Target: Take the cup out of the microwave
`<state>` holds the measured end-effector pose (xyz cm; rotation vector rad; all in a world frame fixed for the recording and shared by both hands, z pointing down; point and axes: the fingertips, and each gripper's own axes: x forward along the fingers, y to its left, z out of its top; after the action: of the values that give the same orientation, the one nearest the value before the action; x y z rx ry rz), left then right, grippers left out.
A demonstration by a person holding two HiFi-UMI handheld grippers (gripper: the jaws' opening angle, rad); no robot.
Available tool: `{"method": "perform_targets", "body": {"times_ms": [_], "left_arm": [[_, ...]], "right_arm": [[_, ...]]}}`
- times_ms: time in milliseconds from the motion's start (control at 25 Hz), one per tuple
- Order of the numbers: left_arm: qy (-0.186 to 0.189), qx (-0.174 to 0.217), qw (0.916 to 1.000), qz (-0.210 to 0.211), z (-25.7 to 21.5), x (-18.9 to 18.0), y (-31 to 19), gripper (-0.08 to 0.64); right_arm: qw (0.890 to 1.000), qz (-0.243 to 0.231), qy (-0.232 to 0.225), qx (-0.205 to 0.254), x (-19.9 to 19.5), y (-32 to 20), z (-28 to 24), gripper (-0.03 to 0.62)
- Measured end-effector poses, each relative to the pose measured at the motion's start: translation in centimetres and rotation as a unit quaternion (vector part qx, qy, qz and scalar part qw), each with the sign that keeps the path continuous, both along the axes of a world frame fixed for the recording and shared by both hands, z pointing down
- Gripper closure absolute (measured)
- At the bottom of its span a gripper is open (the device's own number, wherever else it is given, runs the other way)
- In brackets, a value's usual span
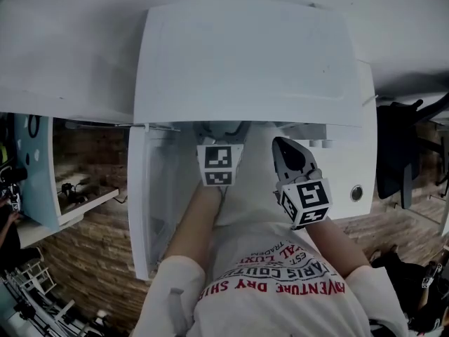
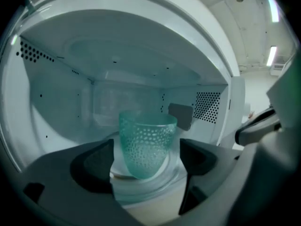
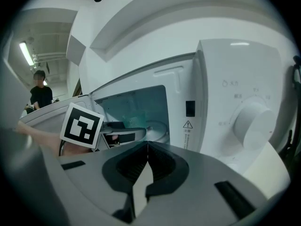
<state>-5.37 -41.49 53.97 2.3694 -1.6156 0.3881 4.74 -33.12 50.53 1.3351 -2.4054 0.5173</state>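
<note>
teal cup [image 2: 146,145], one, in one microwave [image 2: 141,46], between spread jaws of left gripper [image 2: 146,161]; right gripper [image 3: 146,147] clenched empty.

Place: a large indoor work hall, like a lab or a test room, with a kitchen corner set up in it; it does not look like a home.
Kitchen sign: a white box-shaped microwave oven [image 1: 245,62] with its door open and a round white plastic dial [image 3: 254,121] on its front panel.
Ceiling: high and bare, with long white tube lamps [image 3: 27,53].
Surface below: a brown brick-patterned surface [image 1: 91,251]; floor or wall, I cannot tell.
Furniture: a light blue open cabinet [image 1: 31,167] with black cables on its shelf; a black office chair [image 1: 396,153].
People: a person in a black top [image 3: 41,95] stands far behind.
</note>
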Motion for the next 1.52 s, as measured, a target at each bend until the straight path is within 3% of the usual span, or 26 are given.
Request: {"method": "perform_targets", "body": {"times_ms": [200, 480, 840, 1240, 1520], "left_arm": [[-0.003, -0.003, 1.0, 0.002, 0.1, 0.2, -1.3, 0.146], [-0.044, 0.003, 0.999, 0.002, 0.2, 0.2, -2.1, 0.186], [-0.04, -0.012, 0.999, 0.015, 0.0, 0.7, -1.2, 0.19], [-0.048, 0.022, 0.9984, 0.02, -2.6, 0.4, 3.5, 0.192], [-0.026, 0.031, 0.9989, 0.023, -4.6, 0.6, 8.5, 0.192]], "right_arm": [[1.0, 0.002, -0.004, -0.007, -0.1, -0.1, 0.3, 0.58], [1.0, 0.004, -0.008, -0.011, 0.0, -0.1, 0.4, 0.58], [1.0, 0.007, -0.008, -0.01, 0.4, 0.5, 0.1, 0.58], [1.0, 0.011, -0.011, 0.024, 0.5, 2.0, -1.8, 0.58], [0.999, 0.004, -0.012, 0.047, -0.4, 4.1, -3.5, 0.58]]}}
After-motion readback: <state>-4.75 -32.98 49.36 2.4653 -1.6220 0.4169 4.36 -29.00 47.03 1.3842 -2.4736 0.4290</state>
